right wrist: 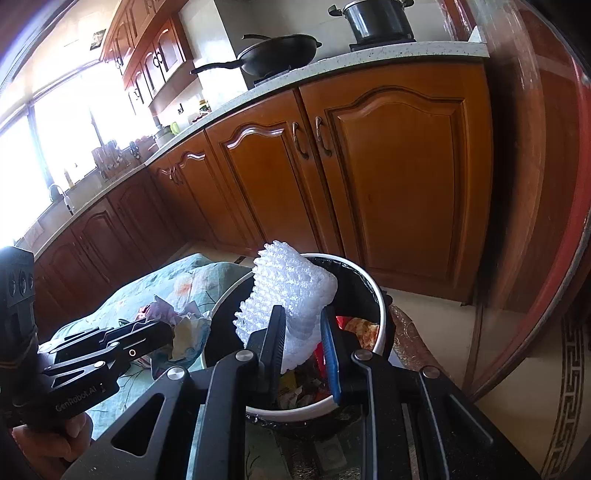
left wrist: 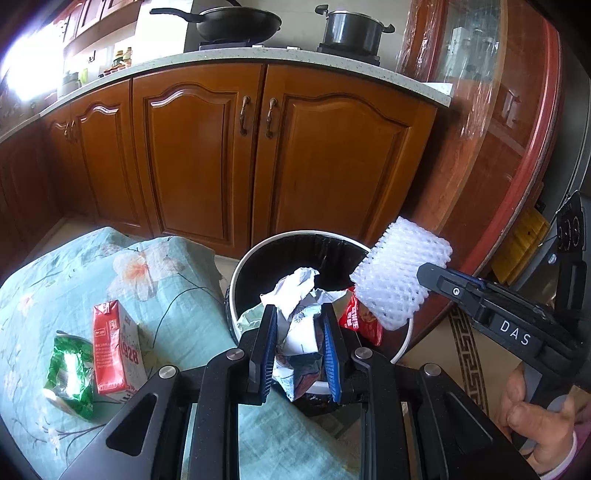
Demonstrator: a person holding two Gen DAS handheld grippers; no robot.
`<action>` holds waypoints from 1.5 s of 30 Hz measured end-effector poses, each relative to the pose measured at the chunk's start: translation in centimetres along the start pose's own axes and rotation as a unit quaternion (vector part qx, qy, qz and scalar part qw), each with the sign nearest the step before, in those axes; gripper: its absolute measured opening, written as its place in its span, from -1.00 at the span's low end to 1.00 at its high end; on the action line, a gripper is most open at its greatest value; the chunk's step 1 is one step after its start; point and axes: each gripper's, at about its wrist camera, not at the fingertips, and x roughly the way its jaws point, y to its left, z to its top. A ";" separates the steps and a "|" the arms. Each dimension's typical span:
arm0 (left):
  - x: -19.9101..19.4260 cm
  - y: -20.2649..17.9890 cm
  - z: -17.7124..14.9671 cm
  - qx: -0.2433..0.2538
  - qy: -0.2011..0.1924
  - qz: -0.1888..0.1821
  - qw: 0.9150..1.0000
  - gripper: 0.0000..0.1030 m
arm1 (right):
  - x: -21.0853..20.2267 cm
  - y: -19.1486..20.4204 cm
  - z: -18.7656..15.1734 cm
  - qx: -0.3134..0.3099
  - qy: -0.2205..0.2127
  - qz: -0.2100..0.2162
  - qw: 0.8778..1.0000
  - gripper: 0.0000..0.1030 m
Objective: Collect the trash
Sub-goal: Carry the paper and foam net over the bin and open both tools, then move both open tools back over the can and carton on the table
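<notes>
My left gripper (left wrist: 300, 317) is shut on a crumpled white wrapper (left wrist: 299, 295) and holds it over the near rim of a white trash bin (left wrist: 295, 236) with a black liner. My right gripper (right wrist: 303, 321) is shut on a white foam fruit net (right wrist: 291, 295) and holds it above the bin (right wrist: 380, 295). The net (left wrist: 400, 271) and the right gripper (left wrist: 424, 275) also show in the left wrist view, over the bin's right rim. A red wrapper (left wrist: 360, 319) lies in the bin. A red milk carton (left wrist: 112, 339) and a green packet (left wrist: 70, 376) lie on the flowered cloth (left wrist: 177, 266).
Wooden kitchen cabinets (left wrist: 236, 147) stand behind the bin, with a wok (left wrist: 236, 22) and a pot (left wrist: 351, 29) on the counter. A round glass-topped table edge (left wrist: 509, 184) curves along the right. The left gripper (right wrist: 162, 338) shows in the right wrist view beside the bin.
</notes>
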 end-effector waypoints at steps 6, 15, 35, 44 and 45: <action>1.4 -0.3 0.6 -0.001 0.004 -0.001 1.000 -0.58 | 0.5 -0.2 0.3 -0.003 0.005 -0.004 1.000 -0.60; 3.6 -0.2 1.6 -0.009 0.017 0.001 1.000 -0.58 | 2.8 -0.6 0.9 -0.010 0.033 -0.017 0.999 -0.56; 6.6 0.3 2.2 -0.009 0.046 0.001 0.999 -0.31 | 5.8 -0.1 2.0 -0.031 0.085 -0.031 0.995 -0.14; 4.4 1.4 1.3 -0.018 0.033 0.009 0.999 0.14 | 4.1 -0.9 1.9 -0.001 0.066 -0.011 0.998 0.25; 4.1 1.6 1.0 -0.021 0.031 0.010 0.999 0.16 | 3.8 -0.9 1.9 0.002 0.064 -0.010 0.998 0.28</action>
